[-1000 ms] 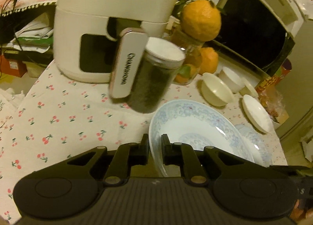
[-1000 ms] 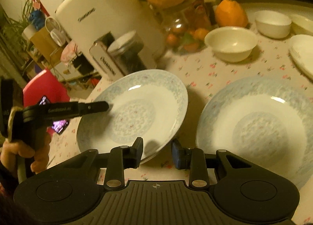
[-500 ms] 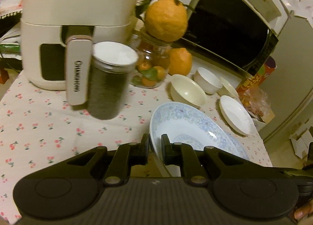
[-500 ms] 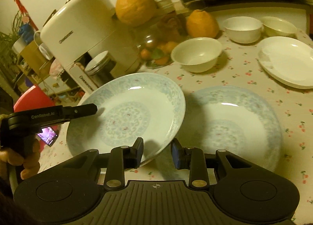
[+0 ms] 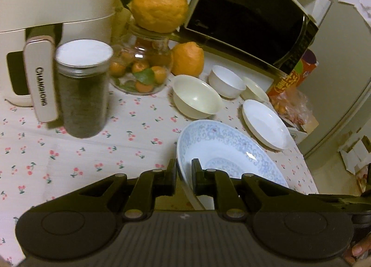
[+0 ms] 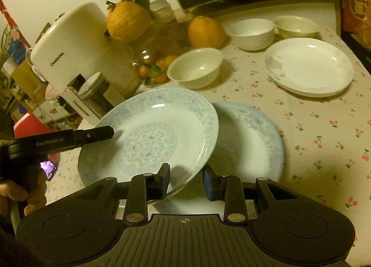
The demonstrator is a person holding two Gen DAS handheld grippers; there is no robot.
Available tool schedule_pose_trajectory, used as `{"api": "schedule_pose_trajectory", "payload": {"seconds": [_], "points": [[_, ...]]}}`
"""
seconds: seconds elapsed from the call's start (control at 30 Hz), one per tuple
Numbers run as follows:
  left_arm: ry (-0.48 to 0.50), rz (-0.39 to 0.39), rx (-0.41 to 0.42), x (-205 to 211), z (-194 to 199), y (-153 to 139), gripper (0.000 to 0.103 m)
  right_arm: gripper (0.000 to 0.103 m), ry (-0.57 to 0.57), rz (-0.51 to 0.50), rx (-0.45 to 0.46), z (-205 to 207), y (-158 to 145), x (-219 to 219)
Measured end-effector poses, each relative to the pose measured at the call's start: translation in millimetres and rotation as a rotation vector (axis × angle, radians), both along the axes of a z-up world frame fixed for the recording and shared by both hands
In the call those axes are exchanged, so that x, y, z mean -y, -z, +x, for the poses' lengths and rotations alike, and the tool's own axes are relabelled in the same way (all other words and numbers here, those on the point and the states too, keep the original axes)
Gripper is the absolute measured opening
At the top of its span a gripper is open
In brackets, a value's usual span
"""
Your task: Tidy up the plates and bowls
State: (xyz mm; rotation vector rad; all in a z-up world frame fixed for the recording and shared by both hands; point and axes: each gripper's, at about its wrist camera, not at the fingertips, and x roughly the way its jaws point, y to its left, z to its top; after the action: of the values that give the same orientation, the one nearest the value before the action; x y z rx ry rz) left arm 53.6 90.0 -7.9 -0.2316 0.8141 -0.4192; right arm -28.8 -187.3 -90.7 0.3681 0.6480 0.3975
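Grippers first: left gripper [image 5: 184, 174] clamped tight on the rim of the blue-patterned plate [image 5: 222, 151], one finger inside the rim and one outside, barely any gap. Same grip seen from the right wrist view too, coming in from the left onto the plate's far-left edge, with a hand [image 6: 20, 192] wrapped round the handle down in the corner.

Right gripper [image 6: 186, 182] set to a narrow gap with the near edge of that plate between the fingers, left finger over the inside of the plate, blue pad of the right finger just outside the rim. Can't tell whether actually pinching or just sitting around it.

Plate itself up off the counter [image 6: 313, 128] and tilted, right side higher. Right behind it, a second blue-patterned plate [image 6: 250, 132] lying flat on the cherry-print cloth, its left part hidden by the lifted one.

Further out on the right, a plain white plate [image 6: 308, 67] flat on the cloth, well apart from the blue pair. Beyond the plates, a cream bowl [image 6: 194, 67], then a white bowl [image 6: 251, 33] and another cream bowl [image 6: 296, 26] touching side by side near the back.

Clutter at the rear: glass jar of small oranges [image 5: 141, 67] with a big orange fruit [image 5: 160, 5] perched on top, another orange [image 5: 187, 59] just beside it, dark canister with a white lid [image 5: 82, 90] in front of a cream air fryer [image 5: 58, 0], and a microwave [image 5: 245, 12] along the back.
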Motion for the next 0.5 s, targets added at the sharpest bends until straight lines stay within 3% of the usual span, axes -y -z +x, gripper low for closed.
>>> {"api": "schedule_pose_trajectory", "payload": {"seconds": [0.5], "points": [[0.055,0.066,-0.01,37.5,-0.5,9.6,0.011,0.029,0.056,-0.033,-0.081,0.9,10.0,22.4]]}}
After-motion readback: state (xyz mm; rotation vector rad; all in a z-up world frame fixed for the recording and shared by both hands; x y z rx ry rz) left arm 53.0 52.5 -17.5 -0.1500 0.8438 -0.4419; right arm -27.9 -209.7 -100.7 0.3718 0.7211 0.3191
